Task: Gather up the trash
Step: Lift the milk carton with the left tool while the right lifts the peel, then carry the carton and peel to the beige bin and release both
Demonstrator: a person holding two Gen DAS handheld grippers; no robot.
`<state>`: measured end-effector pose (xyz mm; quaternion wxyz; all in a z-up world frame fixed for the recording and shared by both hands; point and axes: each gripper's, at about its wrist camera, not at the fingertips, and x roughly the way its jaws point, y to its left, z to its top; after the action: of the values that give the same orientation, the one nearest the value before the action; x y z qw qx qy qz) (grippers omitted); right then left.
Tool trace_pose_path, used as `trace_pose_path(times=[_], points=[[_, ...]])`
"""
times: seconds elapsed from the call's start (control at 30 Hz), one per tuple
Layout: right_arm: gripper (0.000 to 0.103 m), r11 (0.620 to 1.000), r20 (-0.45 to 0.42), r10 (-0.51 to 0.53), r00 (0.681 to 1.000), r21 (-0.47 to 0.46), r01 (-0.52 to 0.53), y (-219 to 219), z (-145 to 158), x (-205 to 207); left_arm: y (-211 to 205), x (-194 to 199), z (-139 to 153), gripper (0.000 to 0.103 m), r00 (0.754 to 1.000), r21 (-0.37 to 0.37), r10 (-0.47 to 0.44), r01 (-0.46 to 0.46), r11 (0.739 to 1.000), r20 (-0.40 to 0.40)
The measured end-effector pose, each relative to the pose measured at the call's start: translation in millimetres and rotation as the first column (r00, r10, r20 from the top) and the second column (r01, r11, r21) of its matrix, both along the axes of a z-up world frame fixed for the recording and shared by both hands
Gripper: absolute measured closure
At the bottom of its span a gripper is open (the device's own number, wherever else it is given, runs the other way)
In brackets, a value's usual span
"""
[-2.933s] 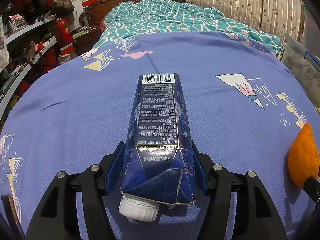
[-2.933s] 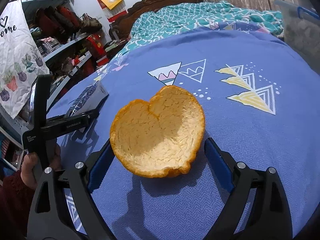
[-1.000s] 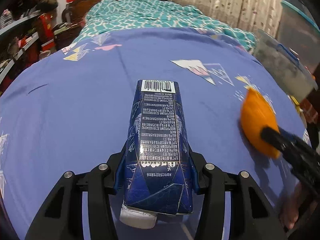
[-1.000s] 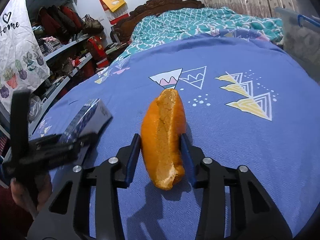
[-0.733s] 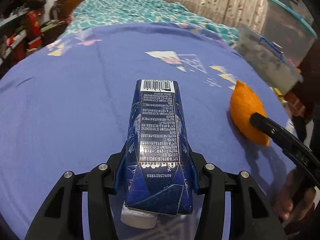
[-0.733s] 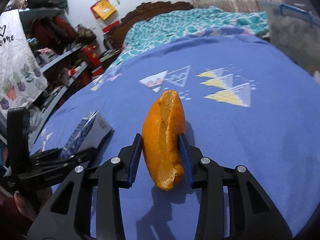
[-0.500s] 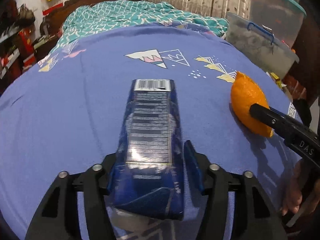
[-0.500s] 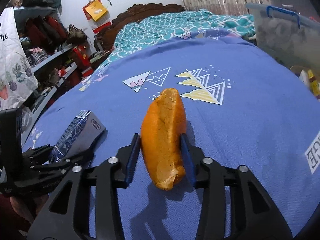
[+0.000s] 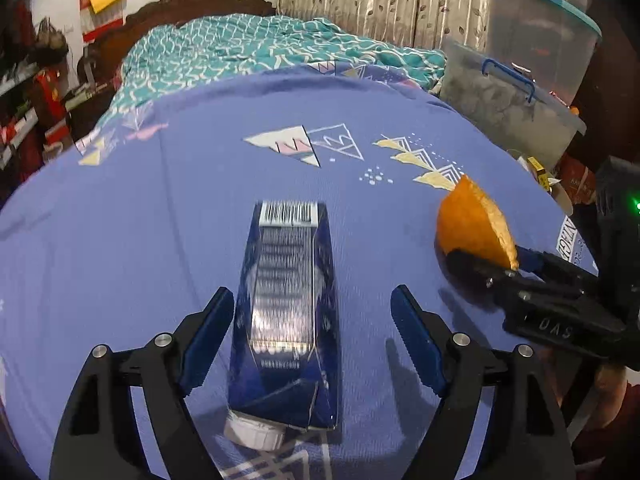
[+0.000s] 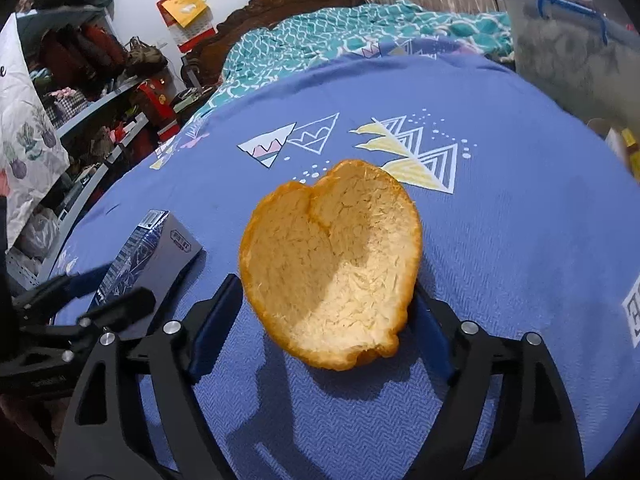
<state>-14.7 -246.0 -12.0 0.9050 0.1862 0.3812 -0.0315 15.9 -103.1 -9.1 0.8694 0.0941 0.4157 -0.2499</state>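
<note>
The dark blue rectangular drink carton (image 9: 286, 312) with a white screw cap (image 9: 254, 434) lies lengthwise on the blue bedsheet (image 9: 160, 240) printed with triangle patterns, its barcode end pointing away from the camera and the cap end nearest it. It sits between the fingers of the left gripper (image 9: 312, 340), whose jaws have just been opening and now stand wide; the left pad is just beside the carton's side, whether touching cannot be told, and the right pad is well clear with bare sheet showing in the gap. To the carton's right, the cupped piece of orange peel (image 10: 332, 264) rests on the same sheet with its pale pithy inside turned up toward the right wrist camera. The right gripper (image 10: 328, 320) straddles it; its jaws too have just been opening and are spread wide, the left pad clear of the peel, while the peel's edge hides the tip of the right pad. In the right wrist view the carton (image 10: 148, 256) shows at the left, near the peel. Beyond the sheet lie a teal patterned quilt (image 9: 248, 52), a dark carved wooden headboard (image 10: 280, 8), beige curtains (image 9: 380, 4), clear plastic storage bins (image 9: 516, 92) at the right and cluttered shelves (image 10: 92, 92) at the left.
</note>
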Motion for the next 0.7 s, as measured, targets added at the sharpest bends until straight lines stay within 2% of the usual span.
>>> trace_pose_path(times=[0.13, 0.27, 0.33, 0.37, 0.43, 0.53, 0.7], points=[[0.023, 1.0, -0.01, 0.015, 1.0, 0.0, -0.015, 1.9, -1.7, 2.7, -2.3, 7.4, -6.3, 0.026, 0.999, 0.019, 0.012, -0.011, 1.0, -0.03], [0.048, 1.0, 0.002, 0.021, 1.0, -0.013, -0.021, 3.6, -0.5, 2.2, -5.6, 8.9, -15.7, 0.027, 0.999, 0.045, 0.011, -0.009, 0.999, -0.047], [0.054, 0.999, 0.02, 0.037, 0.999, -0.036, -0.036, 7.4, 2.7, -0.2, -6.5, 10.8, -22.8, 0.049, 0.998, 0.072, 0.012, -0.008, 0.997, -0.059], [0.058, 0.998, 0.028, 0.04, 0.999, -0.042, -0.038, 8.5, 4.4, -1.9, -6.0, 12.2, -25.0, 0.054, 0.998, 0.088, 0.02, -0.015, 0.996, -0.057], [0.06, 0.999, 0.044, 0.03, 0.999, -0.032, -0.029, 6.5, 6.6, -5.7, -3.7, 16.3, -24.8, 0.057, 0.997, 0.073, 0.019, -0.013, 0.997, -0.08], [0.061, 0.999, 0.077, -0.029, 0.997, 0.031, 0.027, -12.8, 9.5, -16.0, -8.0, 20.6, -21.3, 0.057, 0.992, 0.03, -0.002, 0.006, 1.0, -0.126], [0.061, 0.982, 0.099, -0.153, 0.983, 0.123, 0.141, -69.8, 13.7, -39.4, -54.4, 17.4, -7.6, 0.057, 0.983, -0.021, -0.126, 0.125, 0.992, -0.137]])
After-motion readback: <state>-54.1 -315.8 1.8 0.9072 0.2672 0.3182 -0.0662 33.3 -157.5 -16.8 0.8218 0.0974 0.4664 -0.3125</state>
